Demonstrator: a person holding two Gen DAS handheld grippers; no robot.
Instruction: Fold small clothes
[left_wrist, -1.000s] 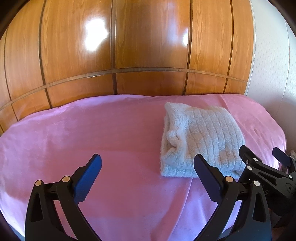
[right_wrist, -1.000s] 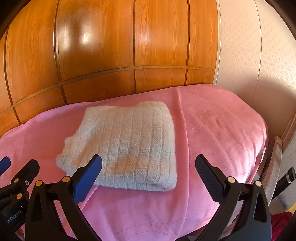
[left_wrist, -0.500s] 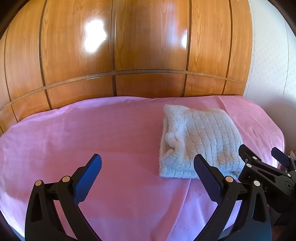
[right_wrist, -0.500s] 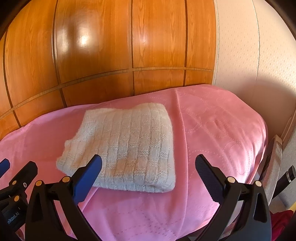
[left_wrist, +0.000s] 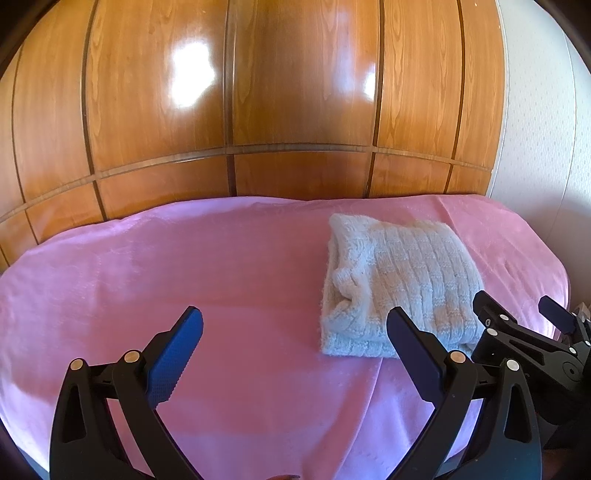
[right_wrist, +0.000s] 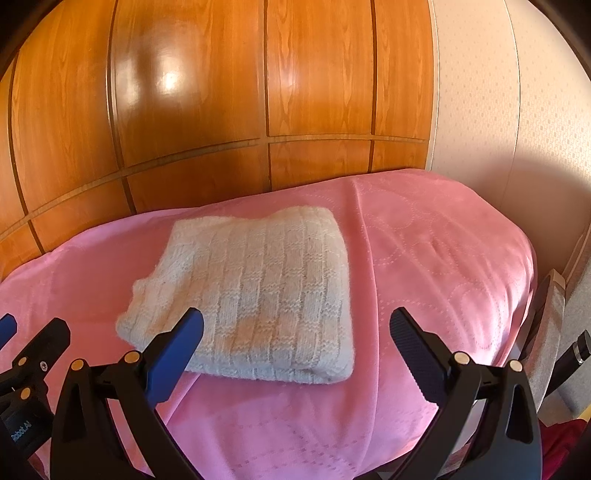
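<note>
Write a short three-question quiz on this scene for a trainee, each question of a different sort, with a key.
1. True or false: the left gripper is clamped on the sweater.
2. Multiple choice: the sweater lies on (A) a bare wooden floor, (B) a pink blanket, (C) a metal tray.
3. Fill in: behind the bed stand glossy ______ panels.

Key
1. False: both the left and the right gripper are open, short of the sweater and holding nothing.
2. B: it rests folded on the blanket.
3. Wooden.
</note>
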